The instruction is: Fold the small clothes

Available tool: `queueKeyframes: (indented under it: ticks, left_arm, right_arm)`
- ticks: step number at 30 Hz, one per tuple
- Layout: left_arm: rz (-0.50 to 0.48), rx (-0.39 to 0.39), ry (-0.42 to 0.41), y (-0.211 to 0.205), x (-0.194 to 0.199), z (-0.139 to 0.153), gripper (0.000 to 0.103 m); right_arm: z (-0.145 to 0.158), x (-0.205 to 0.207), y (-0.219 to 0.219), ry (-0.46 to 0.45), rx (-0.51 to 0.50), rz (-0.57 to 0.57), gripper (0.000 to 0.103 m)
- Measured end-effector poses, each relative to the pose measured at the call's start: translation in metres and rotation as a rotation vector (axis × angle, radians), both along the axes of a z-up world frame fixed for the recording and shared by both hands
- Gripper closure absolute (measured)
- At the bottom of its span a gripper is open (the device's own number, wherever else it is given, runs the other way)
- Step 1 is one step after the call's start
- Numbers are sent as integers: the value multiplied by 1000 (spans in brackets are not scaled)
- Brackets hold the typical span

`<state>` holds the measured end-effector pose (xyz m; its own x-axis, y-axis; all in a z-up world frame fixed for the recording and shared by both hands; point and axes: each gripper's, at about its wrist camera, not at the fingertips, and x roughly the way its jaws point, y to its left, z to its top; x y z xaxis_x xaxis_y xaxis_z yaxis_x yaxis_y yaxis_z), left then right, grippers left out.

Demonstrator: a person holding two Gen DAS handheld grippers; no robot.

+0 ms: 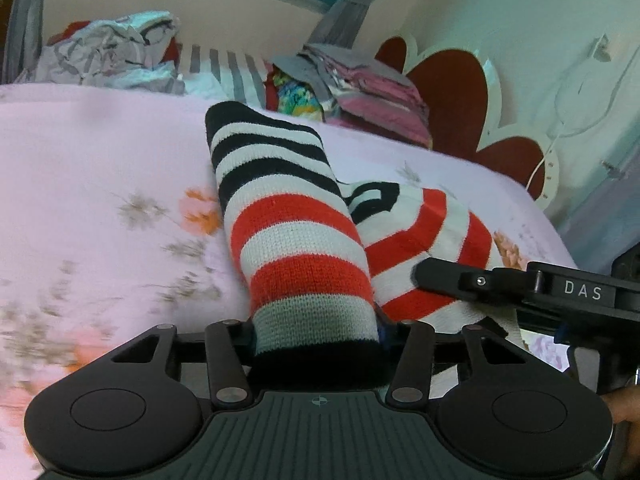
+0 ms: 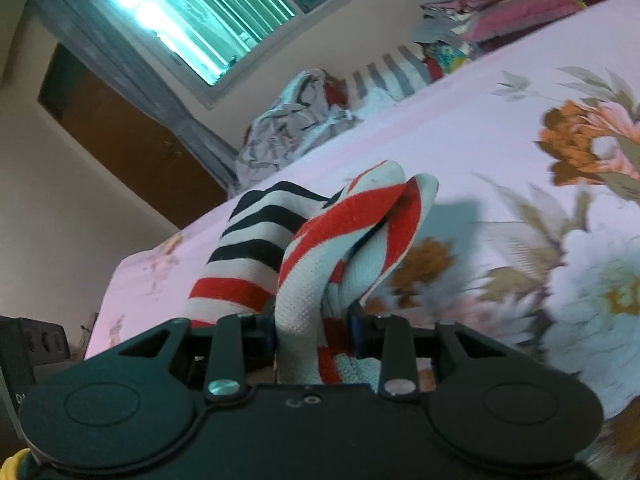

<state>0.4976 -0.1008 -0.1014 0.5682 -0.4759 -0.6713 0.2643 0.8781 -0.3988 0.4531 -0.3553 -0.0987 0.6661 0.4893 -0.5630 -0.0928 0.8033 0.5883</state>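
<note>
**Two grippers lift a striped garment off a flowered bed**

A striped knit garment (image 1: 296, 248), banded in red, white and black, hangs off the pink flowered bedsheet (image 1: 100, 152) between two hand-held grippers. The left gripper (image 1: 316, 340) is clamped on the black-edged end of one tube of the knit, which runs away from the camera toward the far side of the bed. The right gripper (image 2: 314, 328) is closed on a bunched red-and-white part of the same garment, its cloth twisted into two loops above the jaws.

Only the left wrist view shows the other tool: the right gripper's black finger, marked DAS, reaches in from the right and lies against the red-and-white cloth. It alone also shows the scalloped red headboard (image 1: 448, 92) and a white cable on the wall. Only the right wrist view shows the lit window (image 2: 192, 20), the brown door (image 2: 120, 140) and the large printed flowers on the near right of the sheet.

Counted: one garment, two grippers, two heaps at the far edge of the bed, a crumpled grey-and-white pile (image 1: 112, 52) at left and a folded pink-and-grey stack (image 1: 360, 88) at right.

The sheet lies bare to the left of the garment and in front of both heaps; the bed's edge drops away at the left in the right wrist view.
</note>
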Motion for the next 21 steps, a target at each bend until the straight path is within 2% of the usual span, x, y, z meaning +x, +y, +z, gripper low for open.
queueKeyframes:
  ticks: [5,9,17,21]
  left_arm:
    - [18,-18,-30,62,-10,17,54]
    - [14,-30,-42,130,-18,21,54]
    - [63,-26,-24,272,-18,9,54]
    - [104,-11,-27,324,-10,1,54]
  right_arm:
    - [17,-1,59,-31,1,18,71]
    - [22,-3,118,-44,1,15,71]
    - [5,10,250,-24,25,47,71]
    - [-8,30,300,-14,44,79,71]
